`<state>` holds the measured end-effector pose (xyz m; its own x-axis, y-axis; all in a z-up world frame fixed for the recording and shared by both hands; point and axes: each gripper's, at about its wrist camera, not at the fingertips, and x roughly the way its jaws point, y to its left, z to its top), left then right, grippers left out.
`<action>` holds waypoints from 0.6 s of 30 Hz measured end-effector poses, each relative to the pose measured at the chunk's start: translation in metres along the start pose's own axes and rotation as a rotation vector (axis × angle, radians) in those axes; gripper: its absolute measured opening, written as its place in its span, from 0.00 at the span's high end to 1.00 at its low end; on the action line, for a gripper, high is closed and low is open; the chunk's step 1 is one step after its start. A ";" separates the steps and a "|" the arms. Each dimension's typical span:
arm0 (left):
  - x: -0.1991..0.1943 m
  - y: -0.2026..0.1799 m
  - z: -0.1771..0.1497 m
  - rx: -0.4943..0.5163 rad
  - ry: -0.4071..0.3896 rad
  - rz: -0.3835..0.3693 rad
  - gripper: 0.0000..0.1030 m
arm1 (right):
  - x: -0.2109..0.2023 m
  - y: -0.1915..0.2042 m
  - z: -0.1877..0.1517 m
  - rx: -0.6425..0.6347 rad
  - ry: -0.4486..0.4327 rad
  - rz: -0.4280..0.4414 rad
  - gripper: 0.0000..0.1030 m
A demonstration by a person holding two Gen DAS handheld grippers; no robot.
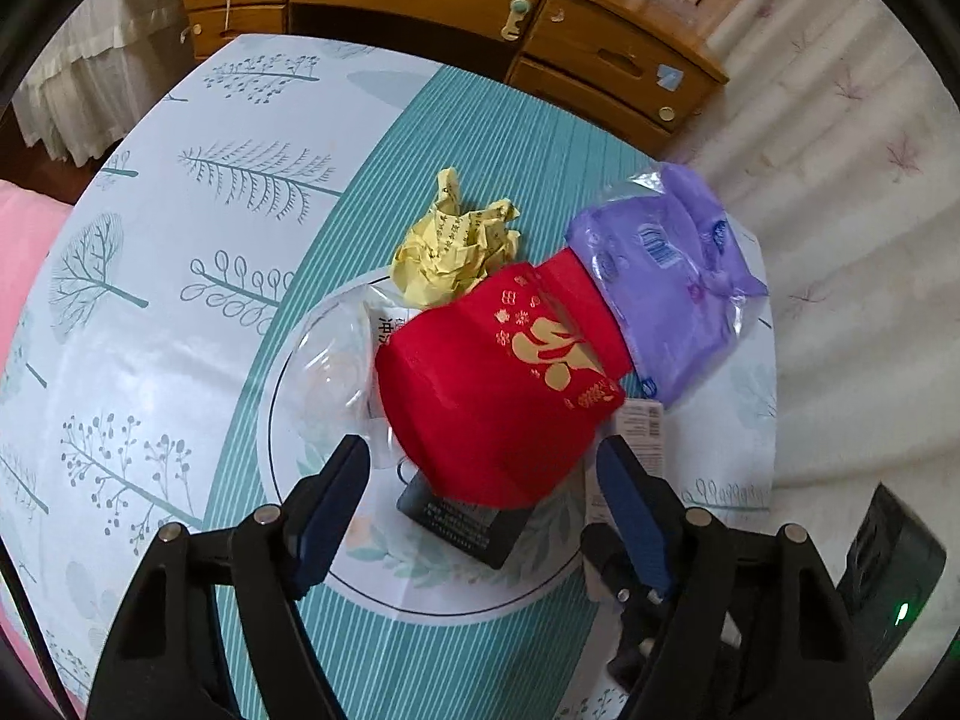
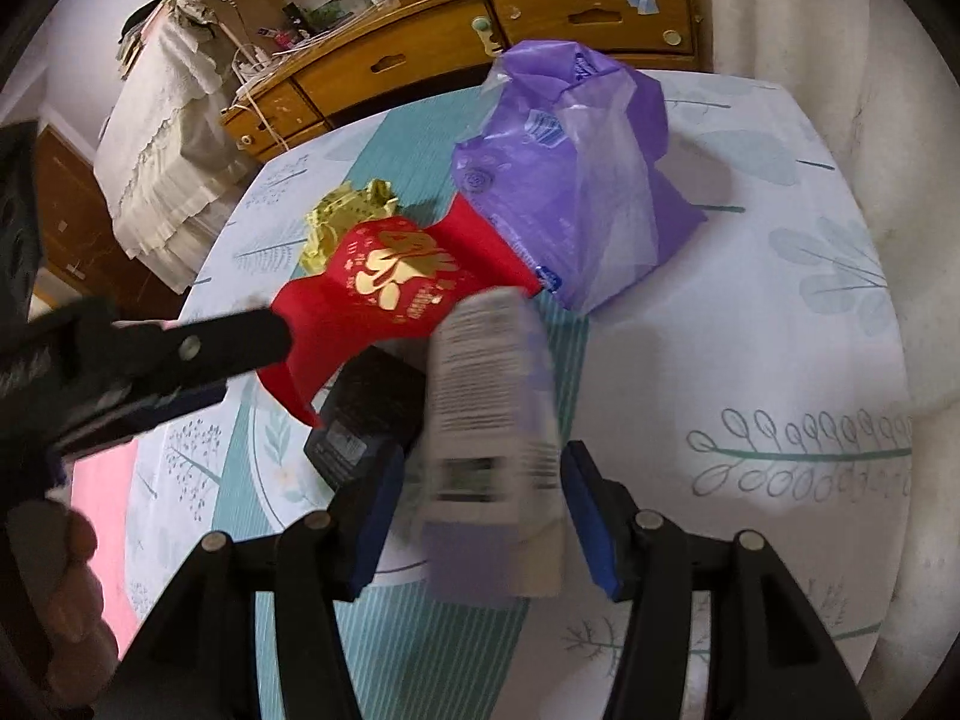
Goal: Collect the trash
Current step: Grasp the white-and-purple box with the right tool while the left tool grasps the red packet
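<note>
Left gripper (image 1: 480, 498) spread, nothing pinched; crumpled red paper bag with gold print (image 1: 498, 384) lies just ahead between its fingers, ready for gripping; right gripper (image 2: 477, 528) clenched on a white printed carton (image 2: 489, 420), likely lifting it clear.

Red packet (image 1: 498, 396) atop heaped wrappers (image 1: 456, 240)
</note>
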<state>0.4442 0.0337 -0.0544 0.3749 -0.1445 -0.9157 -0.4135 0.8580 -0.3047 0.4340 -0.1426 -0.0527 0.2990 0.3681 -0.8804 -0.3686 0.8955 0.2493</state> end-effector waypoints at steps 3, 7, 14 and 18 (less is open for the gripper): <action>0.007 -0.004 0.004 -0.010 0.020 0.021 0.27 | 0.010 0.000 0.003 -0.012 0.017 -0.036 0.47; 0.019 -0.007 0.009 -0.041 0.055 0.042 0.27 | 0.013 -0.010 0.004 0.001 -0.002 -0.037 0.47; 0.041 -0.010 0.012 -0.122 0.106 0.067 0.27 | 0.008 -0.020 0.004 -0.032 -0.009 -0.014 0.60; 0.047 -0.013 0.014 -0.142 0.099 0.108 0.34 | 0.007 -0.022 0.002 -0.035 -0.011 -0.010 0.62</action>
<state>0.4786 0.0229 -0.0898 0.2418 -0.1094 -0.9641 -0.5625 0.7938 -0.2312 0.4459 -0.1590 -0.0631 0.3120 0.3624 -0.8783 -0.3963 0.8898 0.2263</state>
